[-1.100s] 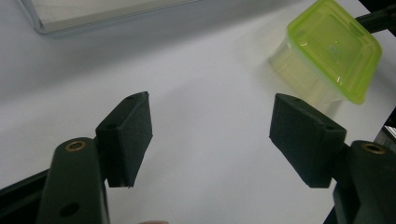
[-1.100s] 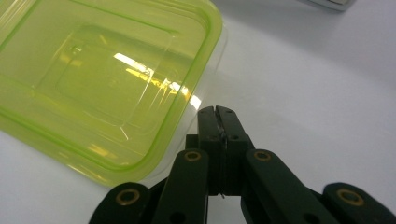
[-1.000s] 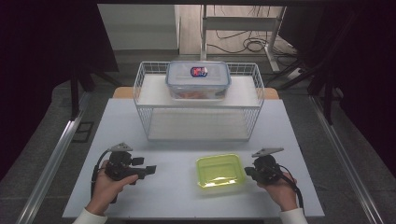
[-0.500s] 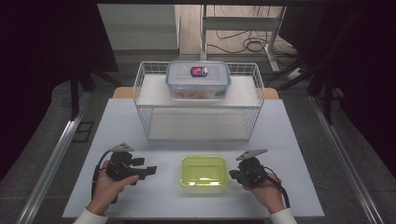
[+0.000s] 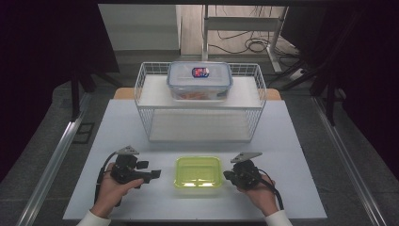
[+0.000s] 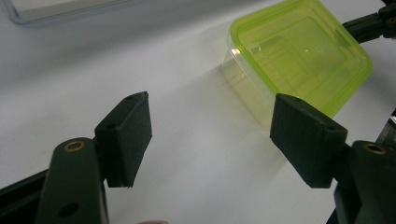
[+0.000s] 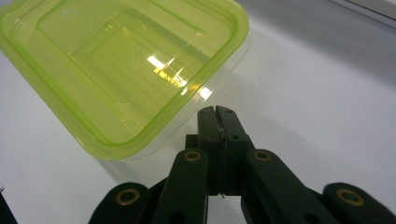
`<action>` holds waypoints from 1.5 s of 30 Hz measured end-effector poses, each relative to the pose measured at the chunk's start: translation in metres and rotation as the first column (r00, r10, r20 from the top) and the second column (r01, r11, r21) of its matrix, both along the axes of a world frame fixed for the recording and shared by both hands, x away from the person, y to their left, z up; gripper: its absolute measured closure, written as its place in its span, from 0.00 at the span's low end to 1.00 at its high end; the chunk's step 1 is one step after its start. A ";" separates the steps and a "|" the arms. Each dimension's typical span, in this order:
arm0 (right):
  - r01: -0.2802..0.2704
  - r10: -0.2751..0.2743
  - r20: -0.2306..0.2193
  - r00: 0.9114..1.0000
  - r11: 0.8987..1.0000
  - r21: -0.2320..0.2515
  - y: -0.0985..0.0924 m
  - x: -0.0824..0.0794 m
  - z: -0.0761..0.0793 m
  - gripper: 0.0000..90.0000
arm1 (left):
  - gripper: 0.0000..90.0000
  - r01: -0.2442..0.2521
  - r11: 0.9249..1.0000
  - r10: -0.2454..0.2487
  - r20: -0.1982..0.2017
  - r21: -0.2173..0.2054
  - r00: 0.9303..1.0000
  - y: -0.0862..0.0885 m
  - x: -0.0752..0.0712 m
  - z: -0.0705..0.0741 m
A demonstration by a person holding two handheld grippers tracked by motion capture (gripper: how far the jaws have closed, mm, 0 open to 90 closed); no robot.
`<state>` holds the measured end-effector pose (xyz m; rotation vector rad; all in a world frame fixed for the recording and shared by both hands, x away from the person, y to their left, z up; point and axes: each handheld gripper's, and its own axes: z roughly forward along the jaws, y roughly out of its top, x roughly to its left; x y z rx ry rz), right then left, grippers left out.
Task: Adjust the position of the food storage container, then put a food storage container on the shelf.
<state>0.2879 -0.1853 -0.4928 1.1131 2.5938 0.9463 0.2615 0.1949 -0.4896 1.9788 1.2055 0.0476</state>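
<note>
Two claws flank the green-lidded box (image 5: 198, 171) — left claw (image 5: 154, 174) spread, right claw (image 5: 227, 175) pressed together.

So there's a square plastic container (image 5: 198, 171) with a bright yellow-green see-through lid, sitting flat on the white table (image 5: 301, 141) near the front edge, roughly in the middle. The lid is on, it has rounded corners and a stepped, recessed centre panel, and light glares off it. The body underneath looks clear; from the left gripper view (image 6: 299, 60) you can see through its side wall. I can't make out anything inside it. In the right gripper view (image 7: 116, 70) one corner sits just beside the closed black jaw tips.
</note>
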 end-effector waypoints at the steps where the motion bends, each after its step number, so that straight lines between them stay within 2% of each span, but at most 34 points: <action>1: -0.001 0.001 0.000 1.000 1.000 0.001 0.000 0.000 0.000 0.99 | 0.32 0.002 1.000 -0.002 0.000 0.002 1.000 -0.001 0.000 0.000; 6: 0.019 -0.019 0.017 1.000 1.000 0.011 -0.009 -0.001 0.005 0.99 | 0.32 0.005 1.000 -0.005 0.002 -0.004 1.000 -0.001 -0.001 0.001; 10: 0.053 -0.053 0.012 0.999 0.997 0.049 -0.021 0.001 0.008 0.97 | 0.30 -0.005 1.000 0.005 0.003 -0.006 1.000 -0.001 -0.001 0.001; 12: 0.070 -0.071 0.005 0.997 0.995 0.076 -0.026 0.002 0.008 0.86 | 0.30 -0.009 1.000 0.010 0.004 -0.009 1.000 -0.001 -0.001 0.001; 14: 0.121 -0.122 0.003 0.992 0.987 0.107 -0.031 0.003 0.010 0.62 | 0.26 -0.027 1.000 0.027 0.013 0.005 1.000 -0.002 -0.002 0.001; 16: 0.152 -0.152 -0.015 0.988 0.978 0.144 -0.036 0.005 0.010 0.54 | 0.25 -0.036 0.999 0.035 0.017 0.009 0.999 -0.002 -0.003 0.001; 19: 0.157 -0.152 -0.038 0.988 0.968 0.195 -0.040 0.007 0.010 0.47 | 0.24 -0.034 0.999 0.034 0.013 -0.013 0.999 -0.004 -0.003 0.002; 21: 0.157 -0.151 -0.049 0.987 0.965 0.209 -0.041 0.007 0.010 0.43 | 0.24 -0.025 0.999 0.026 0.008 -0.023 1.000 -0.006 -0.003 0.002; 26: 0.146 -0.135 -0.062 0.989 0.959 0.243 -0.039 0.007 0.012 0.39 | 0.23 -0.017 0.999 0.017 0.004 -0.039 1.000 -0.015 -0.003 0.002; 31: 0.125 -0.108 -0.077 0.991 0.957 0.261 -0.035 0.006 0.011 0.37 | 0.23 -0.001 0.999 0.000 -0.008 -0.054 1.000 -0.022 -0.003 0.001; 38: 0.122 -0.101 -0.089 0.991 0.950 0.287 -0.029 0.007 0.010 0.37 | 0.25 0.011 0.997 -0.013 -0.026 -0.077 1.000 -0.032 0.001 0.001; 42: 0.115 -0.091 -0.093 0.991 0.952 0.285 -0.024 0.007 0.009 0.37 | 0.25 0.015 0.995 -0.020 -0.048 -0.102 0.999 -0.039 0.004 -0.001; 45: 0.117 -0.094 -0.094 0.991 0.951 0.286 -0.022 0.008 0.007 0.37 | 0.25 -0.001 0.993 -0.008 -0.074 -0.118 0.997 -0.043 0.009 -0.005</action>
